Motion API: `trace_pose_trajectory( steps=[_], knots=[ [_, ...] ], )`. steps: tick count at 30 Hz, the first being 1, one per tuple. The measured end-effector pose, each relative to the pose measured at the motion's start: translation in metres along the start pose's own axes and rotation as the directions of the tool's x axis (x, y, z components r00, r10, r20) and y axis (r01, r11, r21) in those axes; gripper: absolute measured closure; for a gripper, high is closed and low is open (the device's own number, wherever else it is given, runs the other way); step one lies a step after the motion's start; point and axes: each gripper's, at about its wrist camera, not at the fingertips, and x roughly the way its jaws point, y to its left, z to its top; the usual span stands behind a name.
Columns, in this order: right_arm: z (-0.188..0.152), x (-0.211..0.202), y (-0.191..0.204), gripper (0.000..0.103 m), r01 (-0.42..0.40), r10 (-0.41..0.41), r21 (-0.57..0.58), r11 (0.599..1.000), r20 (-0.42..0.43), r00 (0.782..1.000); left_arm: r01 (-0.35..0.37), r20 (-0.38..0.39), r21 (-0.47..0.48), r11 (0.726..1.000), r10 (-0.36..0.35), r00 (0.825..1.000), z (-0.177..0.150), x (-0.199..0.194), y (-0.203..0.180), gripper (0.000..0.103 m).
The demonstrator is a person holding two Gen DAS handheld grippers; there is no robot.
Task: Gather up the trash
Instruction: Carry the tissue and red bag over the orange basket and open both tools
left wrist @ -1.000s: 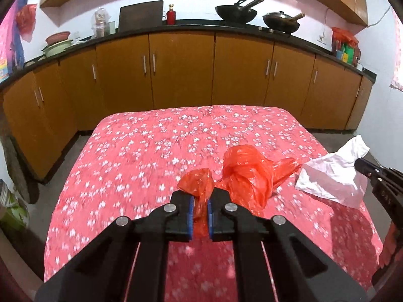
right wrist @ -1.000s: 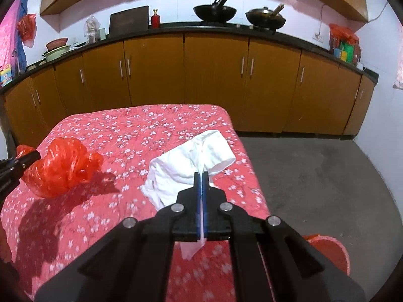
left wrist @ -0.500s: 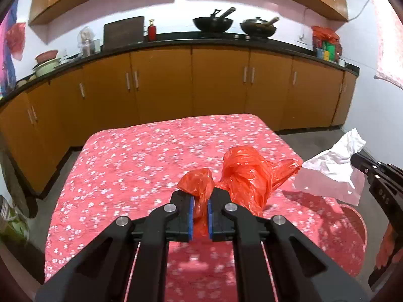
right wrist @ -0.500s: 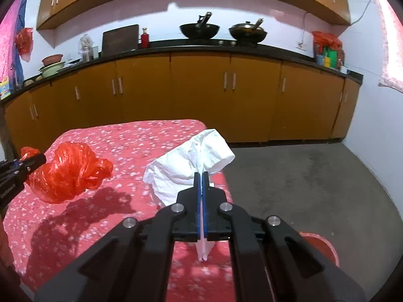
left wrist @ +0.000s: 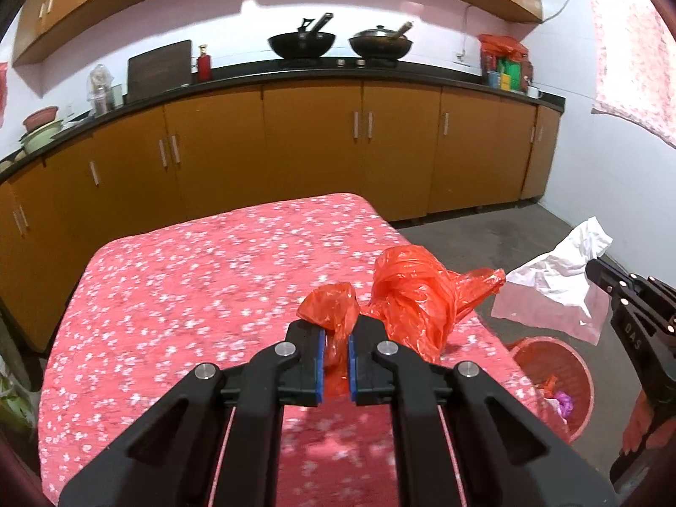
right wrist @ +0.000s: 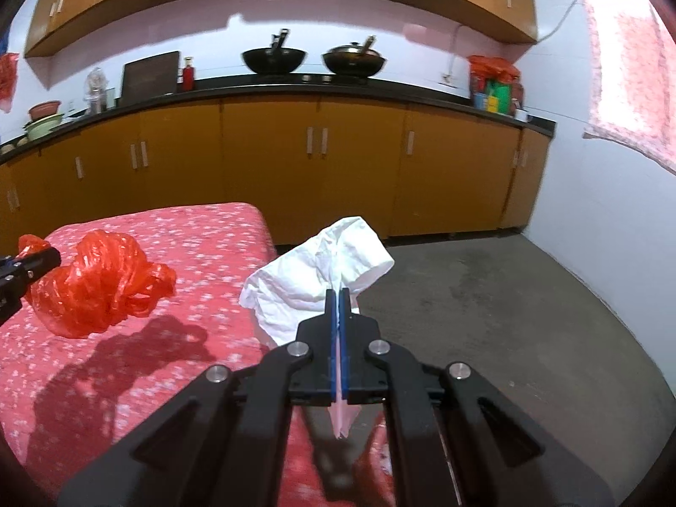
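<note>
My left gripper is shut on a crumpled orange plastic bag and holds it in the air above the right edge of the table. The bag also shows at the left of the right wrist view. My right gripper is shut on a crumpled white tissue and holds it in the air just past the table's right edge. In the left wrist view the tissue hangs above a red bin on the floor.
The table has a red flowered cloth. The red bin holds some scraps. Brown kitchen cabinets line the back wall, with two woks on the black counter. Grey concrete floor lies to the right.
Both grippers have swung to the right with their loads. The table has slid left in both views. The red bin has come into the left wrist view under the tissue.
</note>
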Motion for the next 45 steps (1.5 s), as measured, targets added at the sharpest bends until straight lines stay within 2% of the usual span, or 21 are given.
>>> trace_pose_trajectory(
  steps=[14,24,36,45],
  knots=[
    [-0.035,0.01,-0.086,0.1,0.163,-0.159,0.076,0.984,-0.047,0.986,0.116,-0.022,0.069,0.991,-0.115,0.993,-0.005,0.015,-0.081,0.096],
    [-0.07,0.018,-0.145,0.1,0.276,-0.264,0.114,0.954,-0.108,0.958,0.207,-0.079,0.111,0.972,-0.199,0.977,-0.025,0.033,-0.149,0.096],
    [-0.12,0.032,-0.192,0.1,0.334,-0.302,0.144,0.931,-0.204,0.931,0.287,-0.189,0.144,0.947,-0.259,0.947,-0.053,0.061,-0.229,0.096],
    [-0.145,0.045,-0.212,0.1,0.338,-0.293,0.159,0.928,-0.252,0.922,0.298,-0.252,0.168,0.94,-0.251,0.935,-0.068,0.084,-0.267,0.095]
  ],
)
